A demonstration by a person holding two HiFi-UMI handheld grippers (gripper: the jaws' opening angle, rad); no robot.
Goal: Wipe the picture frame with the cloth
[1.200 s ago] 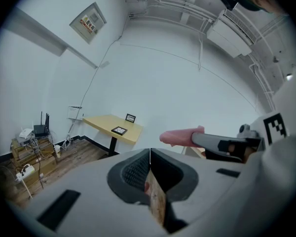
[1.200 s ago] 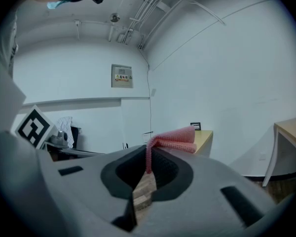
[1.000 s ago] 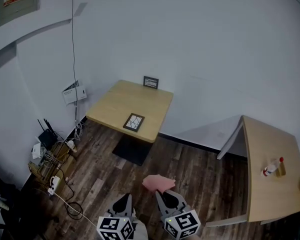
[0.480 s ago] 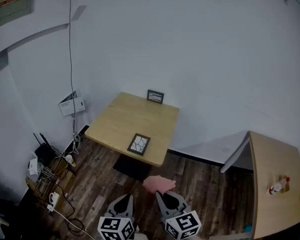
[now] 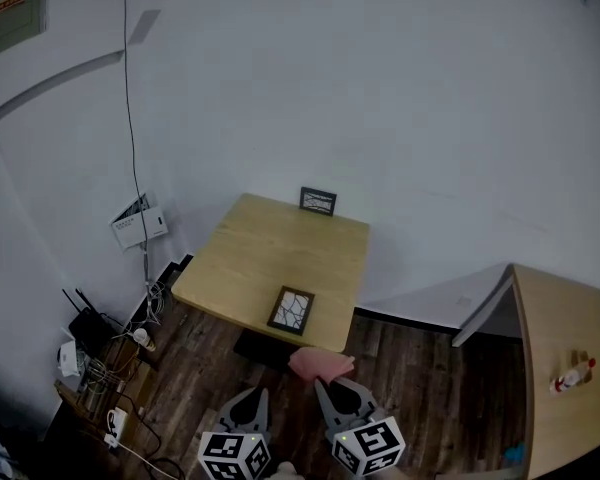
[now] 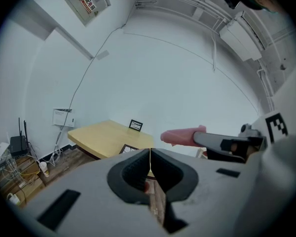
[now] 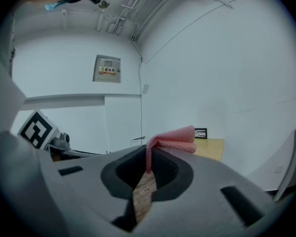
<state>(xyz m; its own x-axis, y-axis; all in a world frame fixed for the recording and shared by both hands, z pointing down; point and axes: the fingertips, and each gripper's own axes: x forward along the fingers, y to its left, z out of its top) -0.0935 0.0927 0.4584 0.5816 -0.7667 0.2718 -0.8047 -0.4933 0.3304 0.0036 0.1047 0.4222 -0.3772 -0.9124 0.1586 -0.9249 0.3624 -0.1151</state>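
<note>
My right hand-held gripper (image 7: 149, 158) is clamped on the pink cloth (image 7: 175, 136), and my left hand-held gripper (image 6: 150, 154) is closed on nothing. Ahead, beyond the cloth, the dark picture frame (image 5: 292, 310) lies flat by the bench's (image 5: 245, 258) near edge, its long axis running away from me, roughly between both grippers. It holds a black-and-white branching pattern.

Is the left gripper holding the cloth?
No, the cloth is pinched in the right gripper; the left gripper has its jaws shut on nothing.
</note>
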